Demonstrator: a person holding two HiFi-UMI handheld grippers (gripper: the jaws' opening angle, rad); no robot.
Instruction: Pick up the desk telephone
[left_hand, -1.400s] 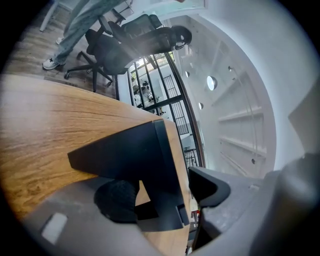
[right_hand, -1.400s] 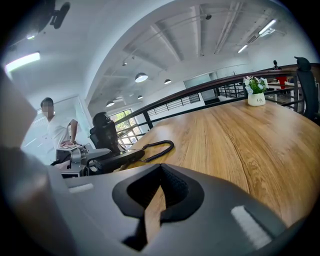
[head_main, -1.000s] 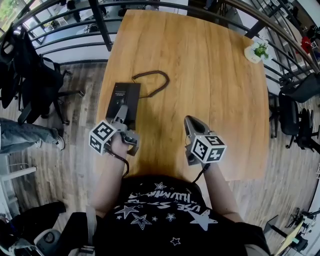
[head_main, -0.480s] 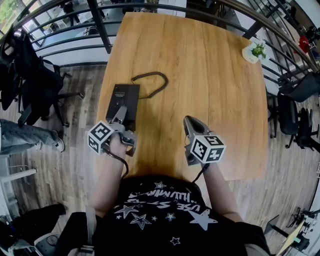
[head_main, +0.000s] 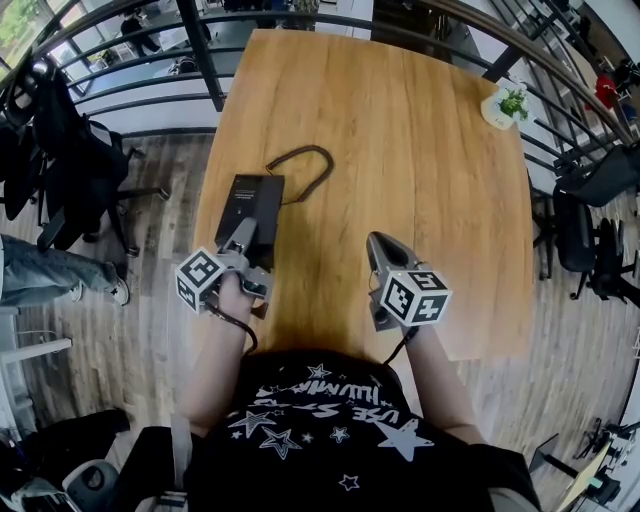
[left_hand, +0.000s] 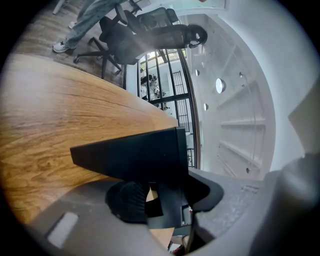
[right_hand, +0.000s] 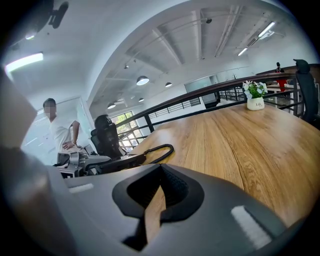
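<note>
A black desk telephone (head_main: 251, 206) lies near the left edge of the wooden table (head_main: 430, 170), and its coiled cord (head_main: 305, 163) loops off beyond it. My left gripper (head_main: 241, 241) is at the phone's near end, shut on it. In the left gripper view the phone's dark wedge (left_hand: 135, 152) fills the space between the jaws of the left gripper (left_hand: 162, 192), with a small sliver of wood showing beside one pad. My right gripper (head_main: 379, 248) rests over the table's near middle, shut and empty. In its own view the right gripper (right_hand: 160, 172) shows only a thin slit.
A small potted plant (head_main: 513, 103) stands at the table's far right corner. A black railing (head_main: 130, 70) runs behind the table. Office chairs stand left (head_main: 70, 160) and right (head_main: 590, 240). A person's legs (head_main: 50, 275) are on the floor at the left.
My left gripper has rolled slightly at the phone's near end, its marker cube dipping a little. The phone and the right gripper stay where they were.
</note>
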